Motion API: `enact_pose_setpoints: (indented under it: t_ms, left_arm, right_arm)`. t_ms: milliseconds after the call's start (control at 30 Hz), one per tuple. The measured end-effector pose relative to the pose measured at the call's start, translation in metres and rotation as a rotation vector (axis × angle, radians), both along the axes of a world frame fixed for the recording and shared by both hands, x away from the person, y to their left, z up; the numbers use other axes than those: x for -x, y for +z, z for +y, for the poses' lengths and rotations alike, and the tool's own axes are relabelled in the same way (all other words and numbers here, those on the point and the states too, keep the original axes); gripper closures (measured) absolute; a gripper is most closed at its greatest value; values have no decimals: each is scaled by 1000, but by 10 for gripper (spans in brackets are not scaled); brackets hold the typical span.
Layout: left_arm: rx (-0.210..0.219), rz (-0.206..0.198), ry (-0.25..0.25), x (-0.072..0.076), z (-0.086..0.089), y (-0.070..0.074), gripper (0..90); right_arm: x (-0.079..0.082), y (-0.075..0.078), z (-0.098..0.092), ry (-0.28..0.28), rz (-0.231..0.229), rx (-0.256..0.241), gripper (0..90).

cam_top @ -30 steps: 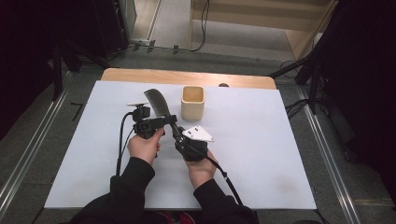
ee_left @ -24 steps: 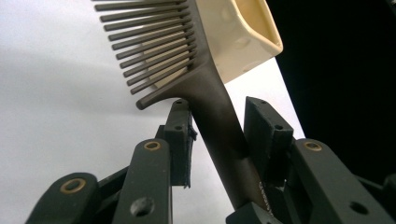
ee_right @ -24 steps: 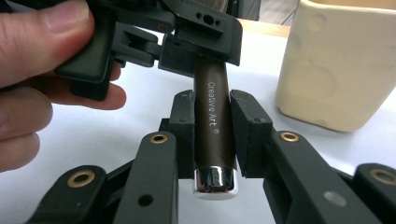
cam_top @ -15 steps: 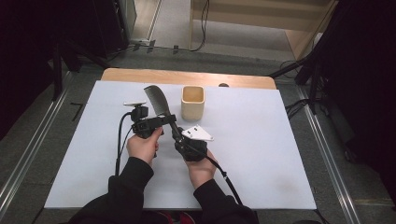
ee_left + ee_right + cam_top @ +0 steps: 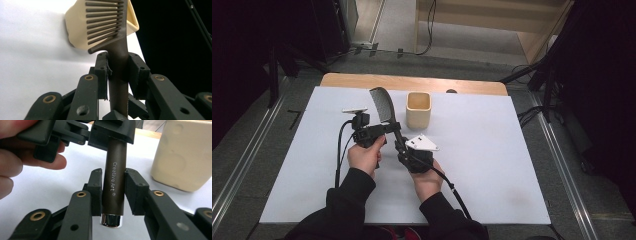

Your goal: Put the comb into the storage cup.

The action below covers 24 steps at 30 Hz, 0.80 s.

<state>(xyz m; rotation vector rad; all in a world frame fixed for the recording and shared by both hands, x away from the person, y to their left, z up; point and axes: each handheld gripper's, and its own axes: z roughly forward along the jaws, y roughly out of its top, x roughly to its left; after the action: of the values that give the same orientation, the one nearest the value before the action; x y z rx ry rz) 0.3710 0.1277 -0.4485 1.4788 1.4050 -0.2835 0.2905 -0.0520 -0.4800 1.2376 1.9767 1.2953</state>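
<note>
I had the table (image 5: pixel 492 165) under both hands and the cup (image 5: pixel 418 109) just past the fingers, with the comb (image 5: pixel 383 104) held above the sheet between the two grippers. My left gripper (image 5: pixel 384 129) was clamped on the handle nearer the teeth, and my right gripper (image 5: pixel 113 191) had its pads closed on the handle's butt end, beside the metal cap. The comb's long axis ran up and away from the right fingers (image 5: pixel 96 192) through the left ones (image 5: pixel 101 75), toothed head toward the cup, so I judged the left the nearer for dropping it in.
</note>
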Motion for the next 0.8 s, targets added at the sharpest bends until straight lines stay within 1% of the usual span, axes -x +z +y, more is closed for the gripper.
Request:
enact_pose_setpoints:
  t_ms: [67,267,467,533,633,700,733,800]
  left_arm:
    - [2,0,-1,0,0,0,726]
    - [-9,-9,0,0,1,1,727]
    - [-32,-20,5,-2,4,3,727]
    - [-41,-22,8,-2,5,3,727]
    - [-57,-31,12,-3,5,4,727]
    - [-61,-33,11,-3,6,5,727]
    - [-63,-34,12,-4,6,5,727]
    - [-79,-40,10,-4,7,6,727]
  right_arm:
    - [0,0,0,8,0,2,652]
    - [-1,2,-4,19,5,-8,555]
    - [-2,4,-9,57,22,-2,495]
    - [-1,5,-9,58,19,6,489]
    - [-1,6,-12,76,8,10,468]
    - [-1,6,-13,95,0,22,466]
    - [-1,6,-14,104,-7,27,458]
    - [-1,6,-16,115,-16,40,428]
